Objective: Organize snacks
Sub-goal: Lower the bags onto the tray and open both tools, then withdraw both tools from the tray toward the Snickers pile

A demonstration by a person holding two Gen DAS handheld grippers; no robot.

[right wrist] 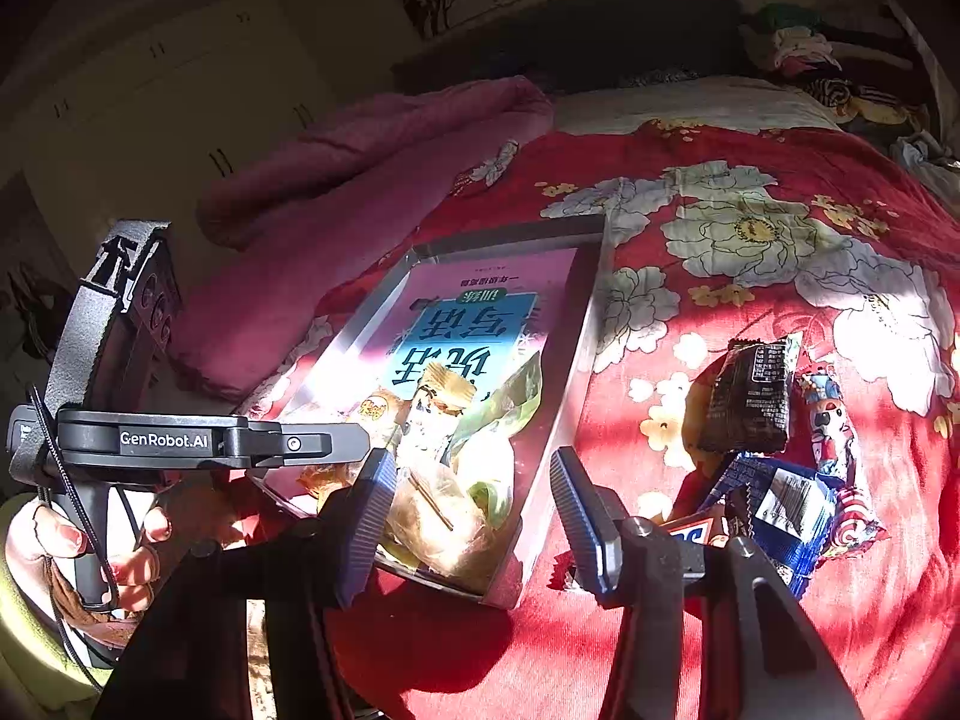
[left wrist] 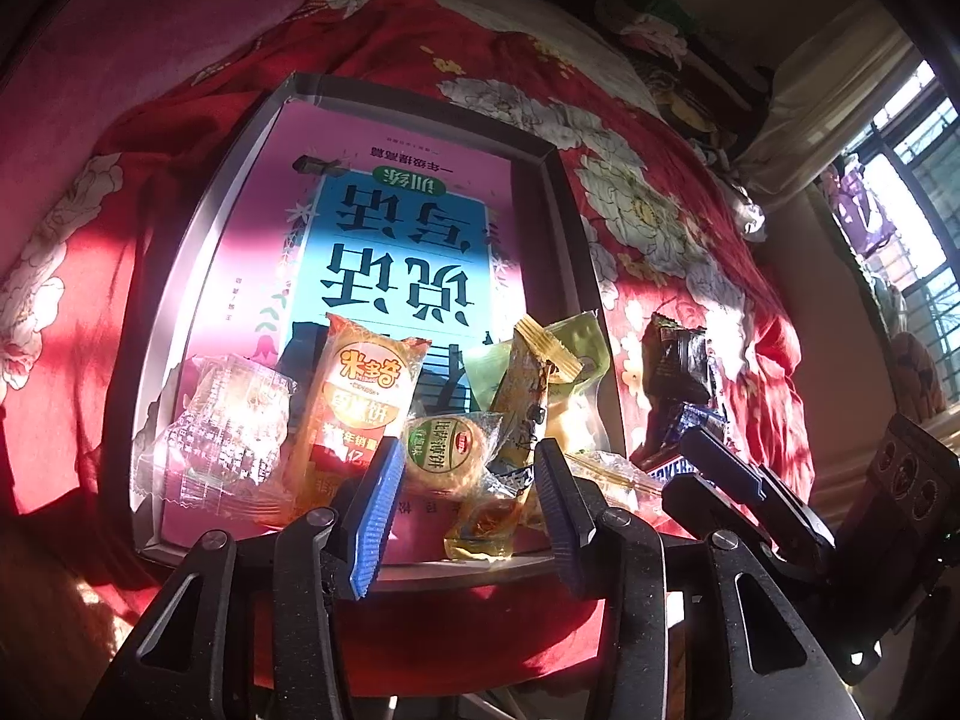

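**A:** Left wrist view first. What sits between the left tongs?

**B:** Nothing is gripped. The jaws stand apart above the near end of the shallow grey cardboard box, whose floor shows a pink and blue printed cover. Low in the frame's centre the snacks crowd that near end: an orange rice-cracker packet, a round biscuit in clear wrap and a crinkled clear packet at lower left. I judge they are heaped there because that end is the easiest reach.

**A:** And the lower right of that frame?

**B:** The right tongs show there, above a loose pile on the red flowered bedspread: a dark brown foil packet outside the box wall. Those are not yet put away.

**A:** Now the right wrist view.

**B:** The right tongs are open with nothing pressed between the pads; the box corner lies between them in the frame's lower centre. At right, the dark brown packet and a blue foil wrapper lie on the bedspread, just beside the box. At left, a hand grips the left tool's handle, holding it over the box, probably having let go of a snack there.
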